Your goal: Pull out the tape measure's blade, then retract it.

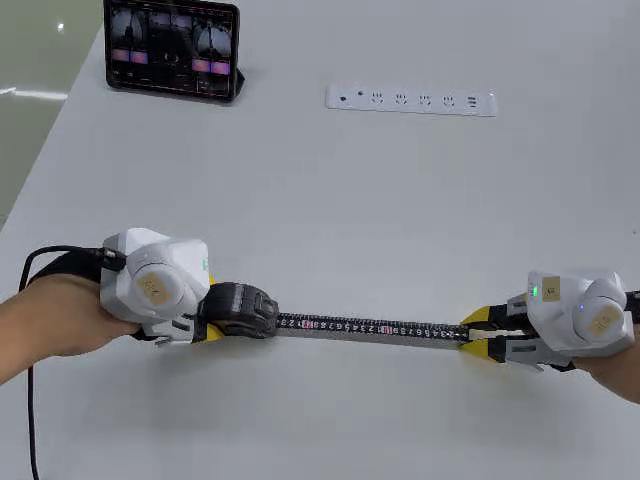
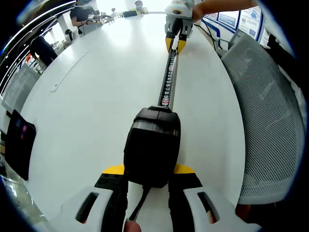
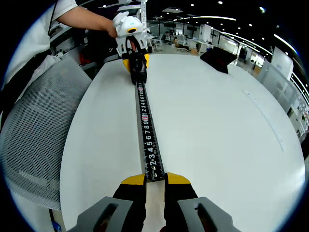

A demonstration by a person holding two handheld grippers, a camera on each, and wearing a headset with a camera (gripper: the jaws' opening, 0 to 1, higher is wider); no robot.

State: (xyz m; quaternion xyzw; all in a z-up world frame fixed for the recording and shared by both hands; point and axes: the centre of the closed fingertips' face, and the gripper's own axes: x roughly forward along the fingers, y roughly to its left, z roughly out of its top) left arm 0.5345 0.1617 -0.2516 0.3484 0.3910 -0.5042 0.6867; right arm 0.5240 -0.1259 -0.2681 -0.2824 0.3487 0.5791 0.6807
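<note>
A black tape measure case [image 1: 240, 310] lies on the white table [image 1: 330, 190], held at its rear by my left gripper [image 1: 205, 325]; the case [image 2: 153, 145] sits between the yellow-tipped jaws of that gripper [image 2: 149, 171]. The dark blade [image 1: 370, 327] with white numbers runs right from the case to my right gripper [image 1: 478, 333], which is shut on the blade's end. In the right gripper view the blade [image 3: 147, 140] stretches from my right gripper [image 3: 155, 180] up to the case [image 3: 137, 72] and the left gripper [image 3: 131, 58]. The right gripper [image 2: 175, 44] is far off in the left gripper view.
A dark tablet [image 1: 172, 47] stands at the table's far left. A white power strip [image 1: 410, 100] lies at the back. A black cable [image 1: 30, 400] trails from the left hand. A grey mesh chair [image 2: 270, 111] stands beside the table.
</note>
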